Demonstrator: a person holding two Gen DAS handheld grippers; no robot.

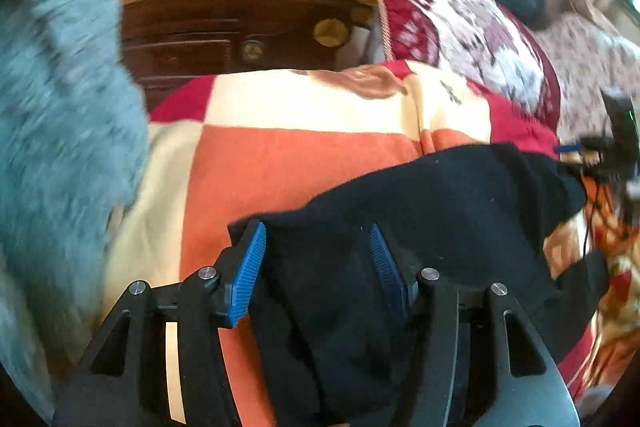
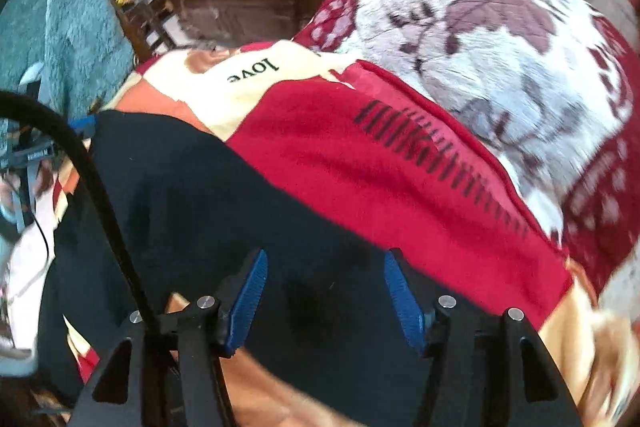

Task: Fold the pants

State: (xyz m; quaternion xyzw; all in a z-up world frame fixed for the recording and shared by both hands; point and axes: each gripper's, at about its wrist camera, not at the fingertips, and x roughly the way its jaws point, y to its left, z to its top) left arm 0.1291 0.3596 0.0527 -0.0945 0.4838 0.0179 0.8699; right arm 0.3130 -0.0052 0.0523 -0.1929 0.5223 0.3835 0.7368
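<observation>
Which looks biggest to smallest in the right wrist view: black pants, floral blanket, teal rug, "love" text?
1. Black pants and floral blanket: alike, and the pants lie nearer the camera, so no ranking.
2. Teal rug.
3. "love" text.

My left gripper (image 1: 318, 247): black linkage arms, silver screws, ribbed blue pads (image 1: 250, 277). My right gripper (image 2: 324, 273): identical; black cable (image 2: 100, 195) at frame left.

we read one word only, "love", printed upside down in dark letters on the cream patch of the blanket (image 2: 256, 75).
</observation>
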